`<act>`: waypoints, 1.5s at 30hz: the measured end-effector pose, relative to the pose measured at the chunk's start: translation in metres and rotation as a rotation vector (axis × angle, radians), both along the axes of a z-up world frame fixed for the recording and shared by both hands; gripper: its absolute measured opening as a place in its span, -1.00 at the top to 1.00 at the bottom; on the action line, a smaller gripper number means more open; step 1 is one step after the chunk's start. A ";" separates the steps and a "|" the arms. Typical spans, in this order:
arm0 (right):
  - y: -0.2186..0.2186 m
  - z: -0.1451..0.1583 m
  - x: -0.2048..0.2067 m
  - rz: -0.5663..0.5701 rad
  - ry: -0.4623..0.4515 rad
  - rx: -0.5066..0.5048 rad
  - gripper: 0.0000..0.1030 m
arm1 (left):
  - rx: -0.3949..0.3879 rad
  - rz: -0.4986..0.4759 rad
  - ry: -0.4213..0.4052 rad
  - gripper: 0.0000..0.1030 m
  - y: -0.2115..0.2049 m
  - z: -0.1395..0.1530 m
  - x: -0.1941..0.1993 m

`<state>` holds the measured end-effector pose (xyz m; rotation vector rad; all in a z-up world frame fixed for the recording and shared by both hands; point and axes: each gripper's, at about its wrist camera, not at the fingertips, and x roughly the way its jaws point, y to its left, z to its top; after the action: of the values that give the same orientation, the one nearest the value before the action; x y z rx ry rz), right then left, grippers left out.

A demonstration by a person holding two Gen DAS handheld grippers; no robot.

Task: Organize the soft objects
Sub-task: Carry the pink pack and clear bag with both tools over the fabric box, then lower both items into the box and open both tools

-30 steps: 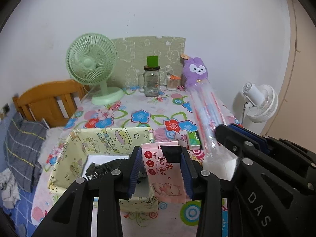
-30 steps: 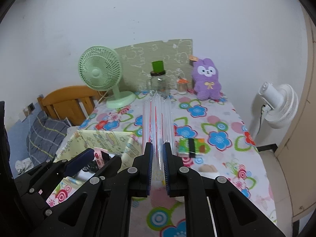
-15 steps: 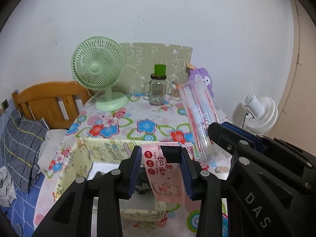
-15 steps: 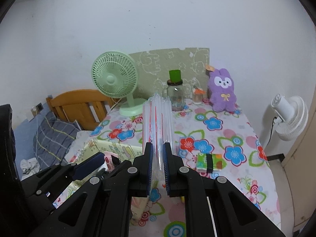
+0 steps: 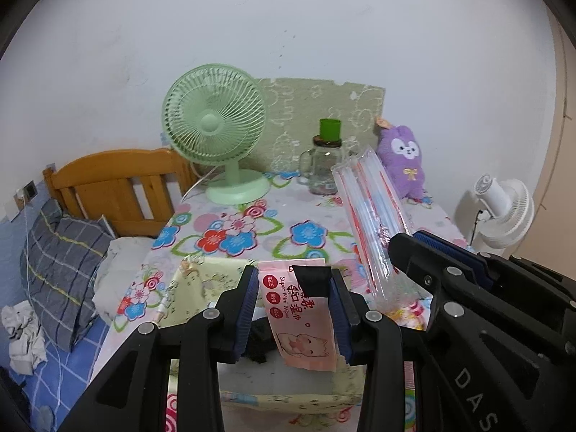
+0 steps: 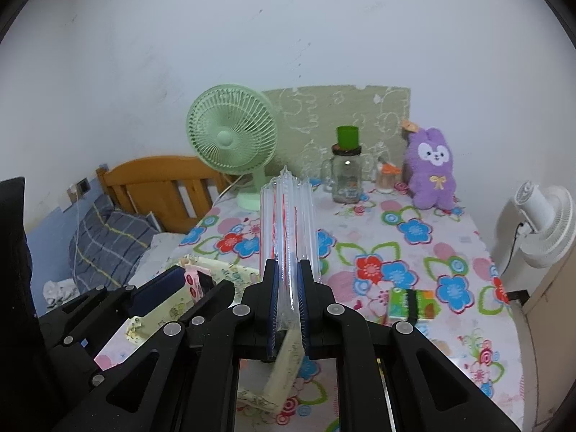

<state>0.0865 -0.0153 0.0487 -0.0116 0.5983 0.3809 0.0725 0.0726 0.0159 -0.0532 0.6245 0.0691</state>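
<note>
My left gripper is shut on a pink wet-wipes pack and holds it above the pale yellow fabric box, which has something black inside. My right gripper is shut on a clear pack of straws that points up and away; it also shows in the left wrist view. The box shows at lower left of the right wrist view. A purple plush bunny sits at the table's far right. A green tissue pack lies on the flowered tablecloth.
A green desk fan and a glass jar with a green cup stand at the back by the wall. A white fan stands off the table's right edge. A wooden bed frame and a pillow are on the left.
Both grippers have risen and pulled back from the table with their packs; the box and tablecloth now sit lower and farther away in both views.
</note>
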 end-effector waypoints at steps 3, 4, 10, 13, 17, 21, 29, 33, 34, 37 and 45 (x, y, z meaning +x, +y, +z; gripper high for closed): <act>0.009 -0.008 0.003 0.015 0.022 -0.002 0.74 | 0.003 0.013 0.022 0.24 0.009 -0.009 0.002; 0.013 -0.011 0.005 0.022 0.031 -0.003 0.74 | 0.004 0.015 0.028 0.24 0.011 -0.011 0.002; 0.033 -0.032 0.008 0.070 0.092 -0.005 0.74 | 0.017 0.046 0.082 0.23 0.028 -0.029 0.003; 0.044 -0.043 0.010 0.093 0.117 -0.009 0.74 | 0.020 0.066 0.111 0.21 0.037 -0.040 0.005; 0.056 -0.055 0.012 0.120 0.148 -0.019 0.74 | 0.014 0.105 0.154 -0.20 0.047 -0.053 0.004; 0.065 -0.067 0.014 0.151 0.179 -0.016 0.74 | -0.011 0.120 0.182 -0.47 0.054 -0.064 0.002; 0.073 -0.082 0.018 0.181 0.209 -0.058 0.22 | -0.016 0.119 0.195 -0.63 0.056 -0.074 -0.001; 0.066 -0.085 0.019 0.141 0.199 -0.064 -0.30 | -0.016 0.099 0.171 -0.81 0.050 -0.071 -0.004; 0.064 -0.085 0.019 0.141 0.199 -0.060 -0.31 | -0.018 0.094 0.169 -0.83 0.049 -0.071 -0.004; 0.059 -0.083 0.018 0.124 0.193 -0.064 -0.39 | -0.025 0.077 0.160 -0.85 0.044 -0.069 -0.005; 0.039 -0.074 0.011 0.074 0.155 -0.062 -0.55 | -0.022 0.027 0.114 -0.85 0.026 -0.059 -0.010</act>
<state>0.0974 0.0241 -0.0250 -0.0639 0.7643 0.4375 0.0628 0.0984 -0.0436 -0.0793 0.7381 0.0913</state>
